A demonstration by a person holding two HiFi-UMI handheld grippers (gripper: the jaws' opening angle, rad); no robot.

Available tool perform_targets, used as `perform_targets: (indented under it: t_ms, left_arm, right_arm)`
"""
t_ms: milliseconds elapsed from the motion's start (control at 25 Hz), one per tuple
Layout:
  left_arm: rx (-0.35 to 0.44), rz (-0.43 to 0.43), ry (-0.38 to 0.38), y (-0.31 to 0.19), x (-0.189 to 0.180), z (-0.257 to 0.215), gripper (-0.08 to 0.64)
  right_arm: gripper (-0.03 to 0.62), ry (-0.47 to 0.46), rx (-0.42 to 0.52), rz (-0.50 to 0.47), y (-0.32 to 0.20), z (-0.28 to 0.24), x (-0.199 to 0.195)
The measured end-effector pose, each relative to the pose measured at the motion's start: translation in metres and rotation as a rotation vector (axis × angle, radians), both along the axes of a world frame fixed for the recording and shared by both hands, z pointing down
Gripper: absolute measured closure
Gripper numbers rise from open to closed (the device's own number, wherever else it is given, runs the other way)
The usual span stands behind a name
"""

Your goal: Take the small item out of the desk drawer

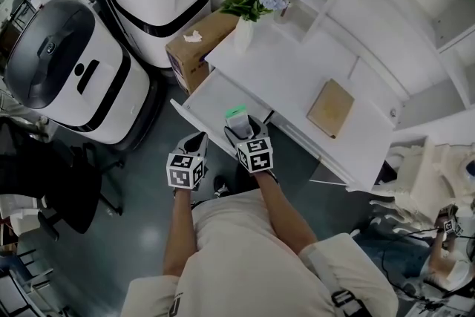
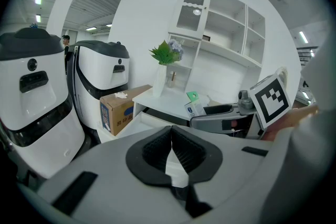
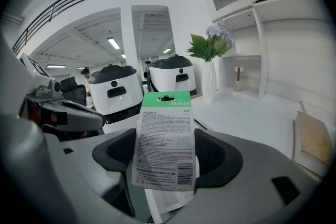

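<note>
above the drawer [image 1: 211, 102]: small item [image 3: 165, 139] lifted out, little left to do

over the open drawer of the white desk [image 1: 297, 74], the small item, a carded pack with a green header, was held upright, clamped between the jaws of the right gripper [image 1: 241, 131]. the lift out was judged as good as done; only carrying it clear and setting it down could be left. the left gripper [image 2: 172, 152] was clenched on nothing, just beside the right one. on the desk a vase of flowers [image 1: 249, 18] and a tan board [image 1: 331, 108] were seen, well apart, with white shelving [image 1: 349, 4] behind. a cardboard box [image 1: 194, 44] and two large white-and-black machines [image 1: 70, 70] were placed on the grey floor [image 1: 148, 159].
</note>
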State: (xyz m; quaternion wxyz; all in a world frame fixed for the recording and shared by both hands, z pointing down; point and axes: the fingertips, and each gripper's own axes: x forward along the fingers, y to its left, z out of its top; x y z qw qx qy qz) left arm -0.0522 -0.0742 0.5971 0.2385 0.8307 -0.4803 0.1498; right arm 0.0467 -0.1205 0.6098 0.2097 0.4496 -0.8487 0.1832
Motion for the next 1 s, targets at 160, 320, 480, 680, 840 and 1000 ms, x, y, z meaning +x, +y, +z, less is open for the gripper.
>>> perform_targets:
  t_ms: [160, 320, 480, 680, 840, 1000]
  left_arm:
    - [0.003, 0.007, 0.002, -0.0013, 0.0003, -0.0011, 0.543]
    - [0.003, 0.009, 0.009, -0.0014, 0.0028, -0.0006, 0.543]
    - [0.000, 0.017, 0.009, -0.0013, 0.0028, 0.0005, 0.543]
    - [0.003, 0.016, 0.007, -0.0006, 0.0034, 0.0004, 0.543]
    - [0.005, 0.014, 0.004, 0.0003, 0.0022, 0.0008, 0.543]
    - [0.002, 0.014, 0.007, 0.0019, 0.0018, 0.0014, 0.543]
  right_arm:
    - [0.225, 0.002, 0.010, 0.000, -0.0022, -0.0028, -0.0006]
    - [0.225, 0.005, 0.014, -0.001, -0.0023, -0.0049, 0.0004]
    - [0.225, 0.007, 0.014, 0.000, -0.0029, -0.0048, -0.0008]
    - [0.225, 0.002, 0.017, 0.003, -0.0031, -0.0054, 0.0005]
    - [0.225, -0.006, 0.019, 0.007, -0.0033, -0.0063, 0.0004]
    - [0.225, -0.005, 0.019, 0.006, -0.0023, -0.0055, 0.0001]
